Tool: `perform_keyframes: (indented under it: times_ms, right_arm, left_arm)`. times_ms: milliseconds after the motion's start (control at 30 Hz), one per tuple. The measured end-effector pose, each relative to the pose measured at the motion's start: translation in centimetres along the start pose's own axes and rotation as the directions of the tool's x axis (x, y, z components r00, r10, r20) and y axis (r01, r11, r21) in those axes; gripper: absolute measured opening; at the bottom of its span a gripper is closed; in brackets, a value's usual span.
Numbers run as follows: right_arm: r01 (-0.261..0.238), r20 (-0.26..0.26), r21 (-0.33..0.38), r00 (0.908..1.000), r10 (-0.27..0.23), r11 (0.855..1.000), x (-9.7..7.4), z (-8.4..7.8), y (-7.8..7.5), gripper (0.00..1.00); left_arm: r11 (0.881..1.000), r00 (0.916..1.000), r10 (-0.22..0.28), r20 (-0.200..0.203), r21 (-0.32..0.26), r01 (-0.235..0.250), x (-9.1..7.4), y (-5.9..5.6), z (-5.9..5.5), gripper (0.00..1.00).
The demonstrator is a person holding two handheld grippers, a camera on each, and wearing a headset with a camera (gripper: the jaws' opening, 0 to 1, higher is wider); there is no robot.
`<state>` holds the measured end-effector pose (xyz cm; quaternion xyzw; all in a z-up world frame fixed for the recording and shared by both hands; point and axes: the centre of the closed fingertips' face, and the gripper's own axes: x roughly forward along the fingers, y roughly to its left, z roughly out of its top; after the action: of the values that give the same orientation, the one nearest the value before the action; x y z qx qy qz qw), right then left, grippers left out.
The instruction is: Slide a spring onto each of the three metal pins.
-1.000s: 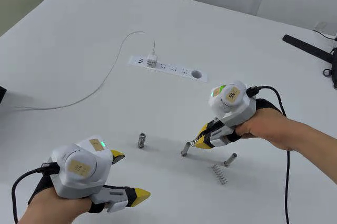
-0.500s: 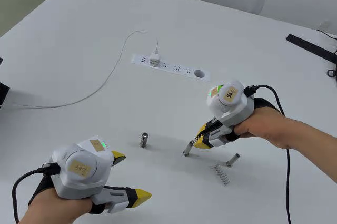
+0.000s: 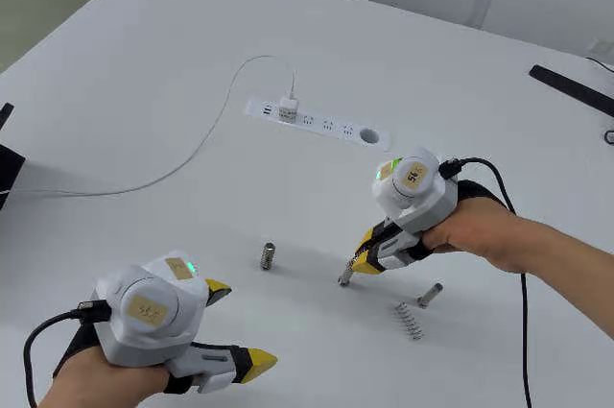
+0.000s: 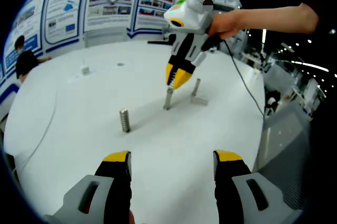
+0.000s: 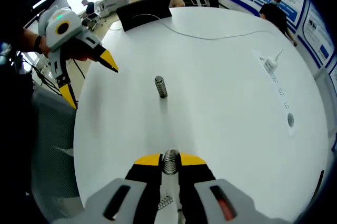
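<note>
My right tool (image 3: 357, 262) is shut on a little spring (image 5: 169, 162). The spring sits between its two yellow tips. The tips are down at the top of the middle pin (image 3: 345, 276), which stands up from the white counter (image 3: 144, 62). I cannot tell if the spring is on the pin yet.

My left tool (image 3: 240, 324) is open wide, with nothing in it. It hangs over the counter near me, well apart from the pins.

The left pin (image 3: 268, 255) stands up with a spring around it. The right pin (image 3: 430, 295) is bare and looks tipped over to one side. A loose spring (image 3: 409, 321) lies flat on the counter just beside that pin, on the side near me.

Far back on the counter is a white power strip (image 3: 321, 124) with a plug in it. A thin white cord (image 3: 192, 154) runs from the plug off to the left.
</note>
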<state>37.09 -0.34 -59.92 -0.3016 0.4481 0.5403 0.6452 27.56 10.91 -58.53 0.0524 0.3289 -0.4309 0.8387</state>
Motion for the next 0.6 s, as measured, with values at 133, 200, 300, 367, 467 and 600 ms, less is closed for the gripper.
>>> perform_keyframes:
  times_ms: [133,200,300,367,467,600]
  right_arm:
    - [0.0,-0.009,-0.013,1.0,-0.001,1.0,0.4,0.0,0.1,0.13]
    - [-0.002,-0.008,-0.014,1.0,0.002,1.0,0.5,0.0,0.0,0.13]
    - [-0.003,-0.013,-0.02,0.9999,0.002,1.0,0.8,0.0,0.0,0.13]
    - [-0.003,-0.017,-0.025,0.9998,0.003,1.0,1.0,0.0,0.1,0.13]
    - [-0.007,-0.02,-0.022,0.9998,0.007,1.0,1.3,-0.1,0.1,0.13]
    - [-0.01,-0.023,-0.026,0.9997,0.009,1.0,1.8,-0.3,0.1,0.13]
  left_arm:
    - [1.0,1.0,-0.001,0.0,0.001,0.001,0.0,0.0,0.0,0.64]
    - [1.0,1.0,0.0,-0.001,0.001,0.0,0.0,0.1,0.0,0.64]
    - [1.0,1.0,0.001,-0.004,0.002,-0.001,-0.1,0.2,-0.1,0.64]
    - [1.0,1.0,0.003,-0.003,0.001,-0.003,-0.1,0.3,-0.1,0.64]
    - [1.0,1.0,0.006,-0.002,0.0,-0.006,-0.2,0.4,0.0,0.64]
    - [1.0,1.0,0.007,-0.003,-0.001,-0.007,-0.2,0.4,-0.1,0.64]
